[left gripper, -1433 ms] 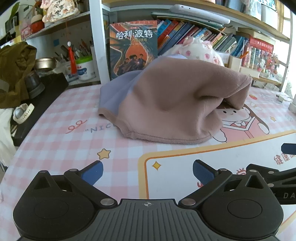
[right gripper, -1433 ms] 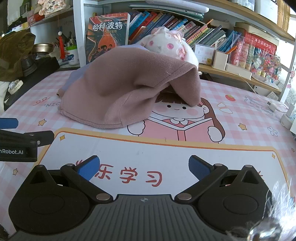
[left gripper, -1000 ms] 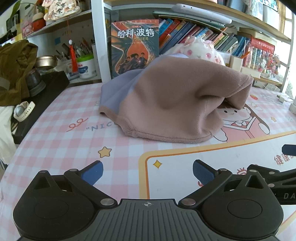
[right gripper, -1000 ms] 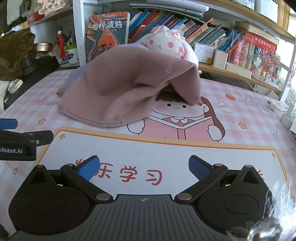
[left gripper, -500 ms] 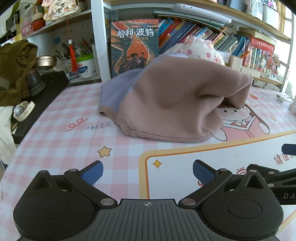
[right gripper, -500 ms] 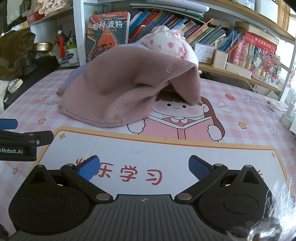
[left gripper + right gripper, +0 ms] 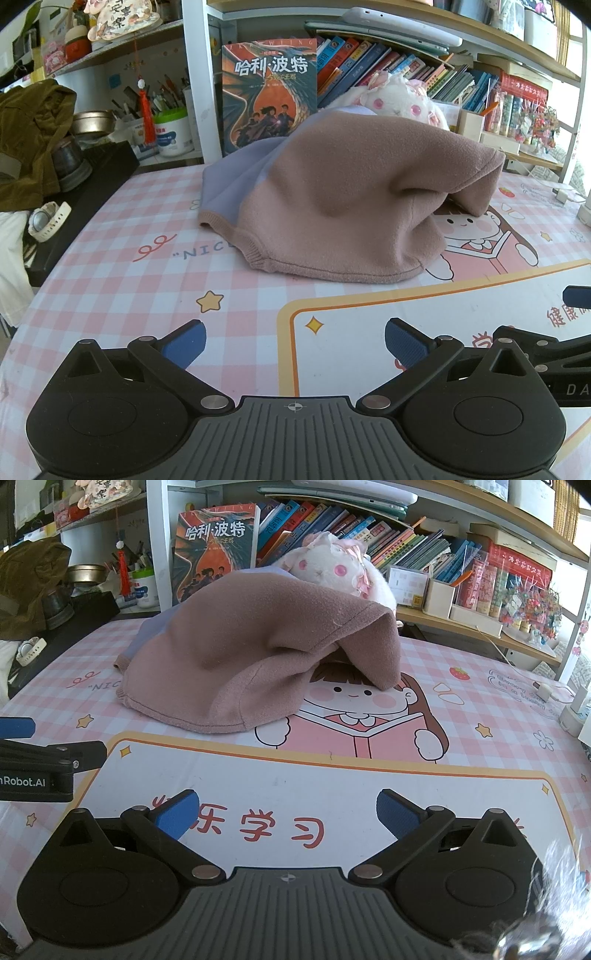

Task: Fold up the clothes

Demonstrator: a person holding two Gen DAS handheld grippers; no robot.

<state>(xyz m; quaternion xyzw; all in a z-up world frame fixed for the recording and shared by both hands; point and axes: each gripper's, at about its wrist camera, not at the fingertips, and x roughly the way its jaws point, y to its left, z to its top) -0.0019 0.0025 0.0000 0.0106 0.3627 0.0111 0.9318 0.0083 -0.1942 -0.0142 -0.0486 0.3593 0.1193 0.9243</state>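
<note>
A dusty-pink fleece garment (image 7: 343, 199) with a lilac panel lies in a rumpled heap at the back middle of the table; it also shows in the right wrist view (image 7: 251, 657). Its far part is draped over a white plush toy (image 7: 332, 568). My left gripper (image 7: 295, 339) is open and empty, hovering over the table in front of the garment's ribbed hem. My right gripper (image 7: 288, 812) is open and empty, over the white printed panel of the tablecloth, well short of the garment. Each gripper's side shows in the other's view.
The table has a pink checked cloth (image 7: 110, 266) with a cartoon girl (image 7: 365, 709). Bookshelves with a standing book (image 7: 269, 92) are behind. A black box with a watch (image 7: 48, 221) and an olive jacket (image 7: 29, 133) sit left. A charger and cable (image 7: 543, 692) lie right.
Almost nothing has changed. Both grippers stay open and nearly still; the views shifted only very slightly. The garment has not moved.
</note>
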